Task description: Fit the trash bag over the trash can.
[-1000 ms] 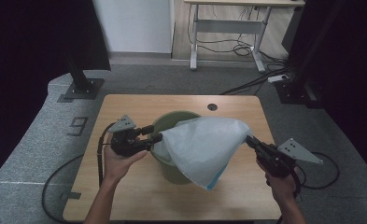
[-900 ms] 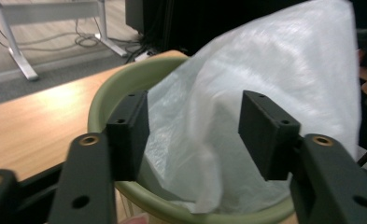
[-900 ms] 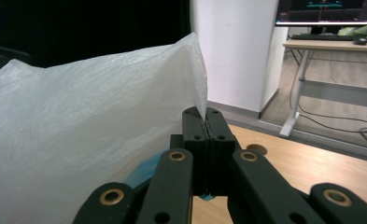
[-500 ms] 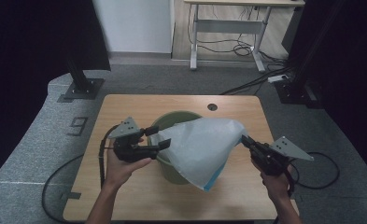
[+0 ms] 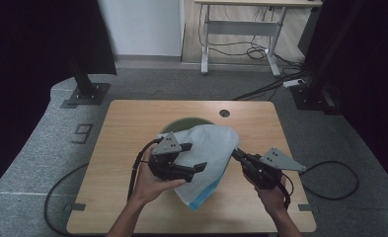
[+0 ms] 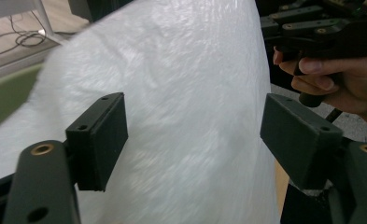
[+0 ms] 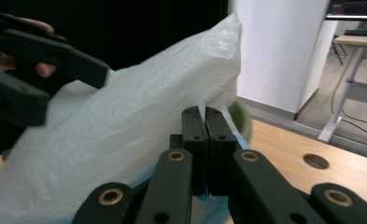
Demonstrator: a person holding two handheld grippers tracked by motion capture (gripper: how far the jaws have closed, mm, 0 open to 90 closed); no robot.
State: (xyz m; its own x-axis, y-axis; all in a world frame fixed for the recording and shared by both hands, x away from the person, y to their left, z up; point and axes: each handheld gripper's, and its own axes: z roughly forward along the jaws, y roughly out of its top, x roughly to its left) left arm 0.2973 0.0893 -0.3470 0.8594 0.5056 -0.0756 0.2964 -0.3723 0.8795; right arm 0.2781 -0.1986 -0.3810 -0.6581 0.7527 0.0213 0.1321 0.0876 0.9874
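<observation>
White bag draped over the green bin at mid-surface, blue edge hanging at the near side. Right gripper pressed together on a fold of the bag's edge — film pinched between the pads. Left gripper spread wide against the bag's side, jaws just opened further — pads clear of the film.
</observation>
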